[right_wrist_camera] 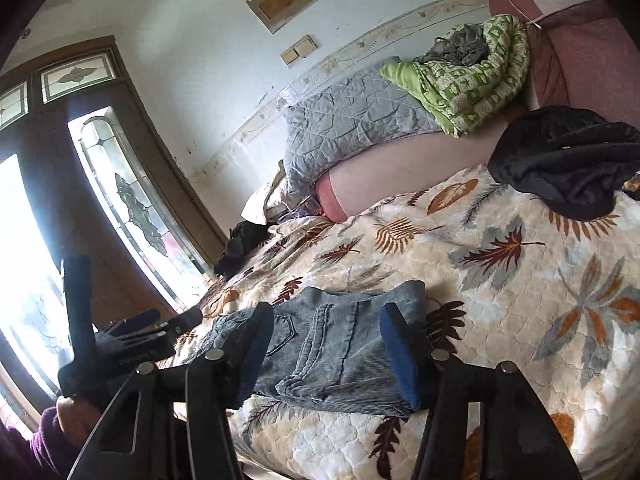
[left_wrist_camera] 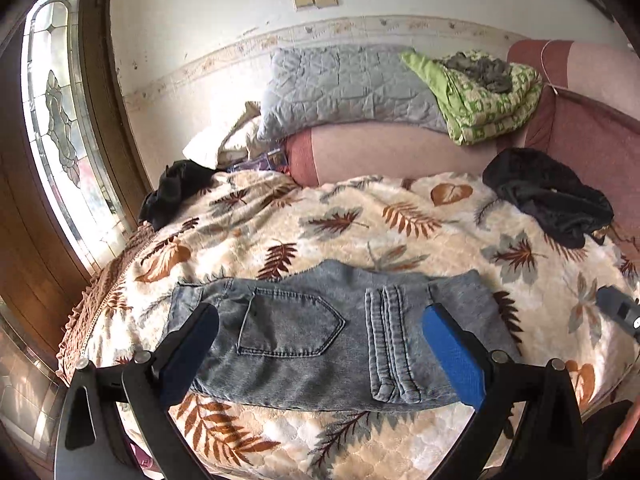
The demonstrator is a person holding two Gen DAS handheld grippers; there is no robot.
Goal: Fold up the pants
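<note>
Both claws stand wide with nothing between their blue pads: the left claw [left_wrist_camera: 320,344] and the right claw [right_wrist_camera: 326,348] (each low in its frame) hang above the folded jeans [left_wrist_camera: 320,336], which lie flat on the leaf-patterned bedspread [left_wrist_camera: 400,216], lower centre.

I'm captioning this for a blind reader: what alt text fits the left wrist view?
Folded grey-blue jeans, back pocket up, lie on a leaf-print bedspread, seen between the open blue-padded fingers of the left hand-held gripper, which holds nothing. Behind are a grey quilted pillow, a green blanket and dark clothes.
</note>
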